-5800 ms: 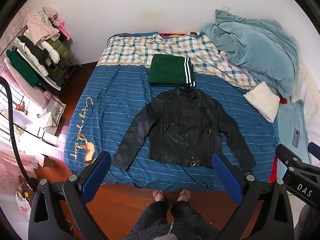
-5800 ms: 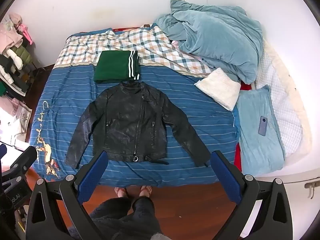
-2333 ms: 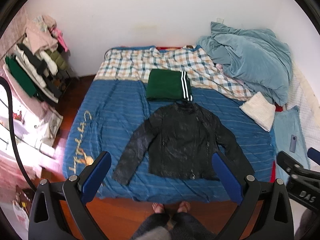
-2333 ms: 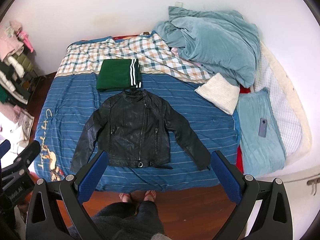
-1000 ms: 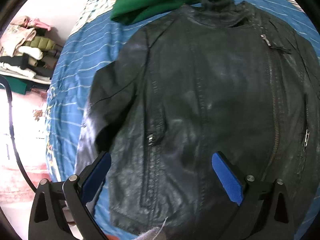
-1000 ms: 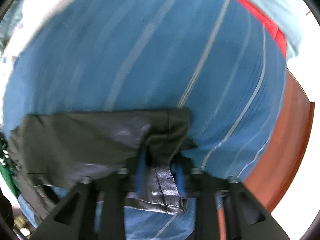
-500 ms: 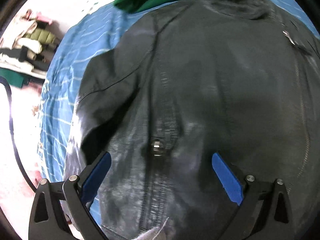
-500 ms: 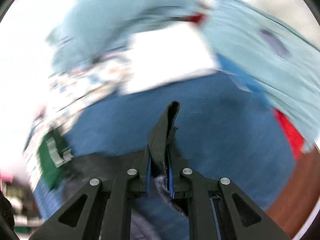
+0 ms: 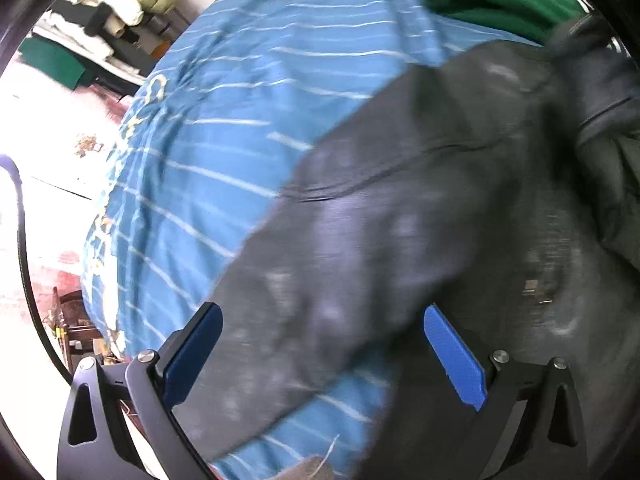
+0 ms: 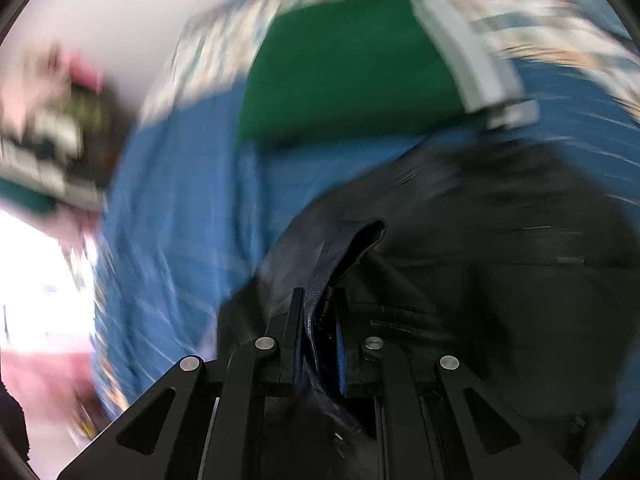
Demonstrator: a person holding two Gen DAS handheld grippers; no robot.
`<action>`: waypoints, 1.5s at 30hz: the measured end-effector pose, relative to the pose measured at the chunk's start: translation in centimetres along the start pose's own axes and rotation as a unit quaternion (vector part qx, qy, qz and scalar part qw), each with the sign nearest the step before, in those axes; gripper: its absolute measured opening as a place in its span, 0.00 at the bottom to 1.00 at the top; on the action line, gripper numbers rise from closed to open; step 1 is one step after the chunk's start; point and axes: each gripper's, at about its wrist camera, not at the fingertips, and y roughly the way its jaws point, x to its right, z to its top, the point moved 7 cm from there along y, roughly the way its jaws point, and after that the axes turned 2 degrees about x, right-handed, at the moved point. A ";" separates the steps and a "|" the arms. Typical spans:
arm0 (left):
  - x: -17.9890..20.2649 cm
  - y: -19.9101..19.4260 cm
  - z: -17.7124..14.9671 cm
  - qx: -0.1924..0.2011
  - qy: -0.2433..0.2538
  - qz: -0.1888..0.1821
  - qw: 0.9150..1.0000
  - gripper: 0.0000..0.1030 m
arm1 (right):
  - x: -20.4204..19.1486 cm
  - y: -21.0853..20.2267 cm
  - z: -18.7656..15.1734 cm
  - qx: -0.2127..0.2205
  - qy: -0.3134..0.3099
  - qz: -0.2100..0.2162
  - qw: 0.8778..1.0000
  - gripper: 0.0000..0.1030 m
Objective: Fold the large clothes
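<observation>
While the black leather jacket (image 9: 420, 208) lies spread on the blue striped bedspread (image 9: 208, 128), toward the bed's foot edge, its hide looks heavy, fairly stiff and slick, so cuffs, hem and seams seem the surest holds. The right gripper (image 10: 318, 344) has its jaws clenched on a sleeve cuff (image 10: 352, 240), lifted over the jacket's body. The left gripper (image 9: 320, 352) hovers with jaws spread wide, straddling the other sleeve (image 9: 304, 320). A folded green garment (image 10: 344, 64) sits beyond the collar.
</observation>
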 end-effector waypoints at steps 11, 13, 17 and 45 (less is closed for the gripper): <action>-8.3 0.2 -4.2 -0.058 -0.096 -0.031 0.993 1.00 | 5.1 -5.1 -6.3 -0.016 0.051 0.016 0.998 0.67; -9.2 0.2 -5.9 -0.074 -0.119 -0.037 0.989 1.00 | 10.9 -7.8 -9.2 -0.021 0.082 -0.055 0.995 0.67; -9.5 0.8 -8.5 -0.093 -0.130 -0.024 0.987 1.00 | 20.9 -8.7 -15.3 -0.068 0.116 -0.151 0.979 0.67; -15.7 8.9 -17.7 -0.145 -0.543 -0.159 0.812 0.91 | 27.9 -1.6 -21.2 -0.101 0.165 -0.256 0.947 0.59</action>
